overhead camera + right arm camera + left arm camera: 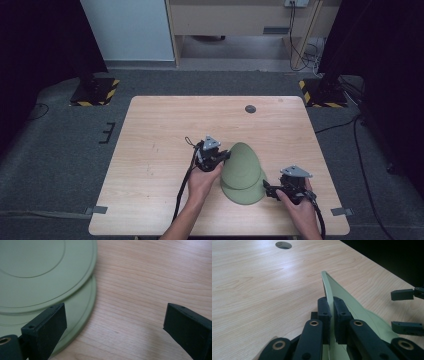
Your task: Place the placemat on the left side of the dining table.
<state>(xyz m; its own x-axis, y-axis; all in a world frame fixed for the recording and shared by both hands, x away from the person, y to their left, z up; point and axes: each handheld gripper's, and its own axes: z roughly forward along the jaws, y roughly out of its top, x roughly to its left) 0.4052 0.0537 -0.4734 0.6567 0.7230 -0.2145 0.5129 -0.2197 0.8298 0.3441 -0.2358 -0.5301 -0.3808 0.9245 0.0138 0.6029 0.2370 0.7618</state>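
Two green plates on the bench (150, 150): left gripper (331, 315) jaws pinch the upper plate (241, 160) rim, tilting it off the lower plate (245, 192), presumably to separate them; right gripper (270, 190) jaws spread beside the lower plate.

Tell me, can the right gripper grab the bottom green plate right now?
Probably yes. The right gripper is open beside the bottom plate, whose edge sticks out bare on the table. The left gripper holds the top plate tilted up, so little seems in the way.
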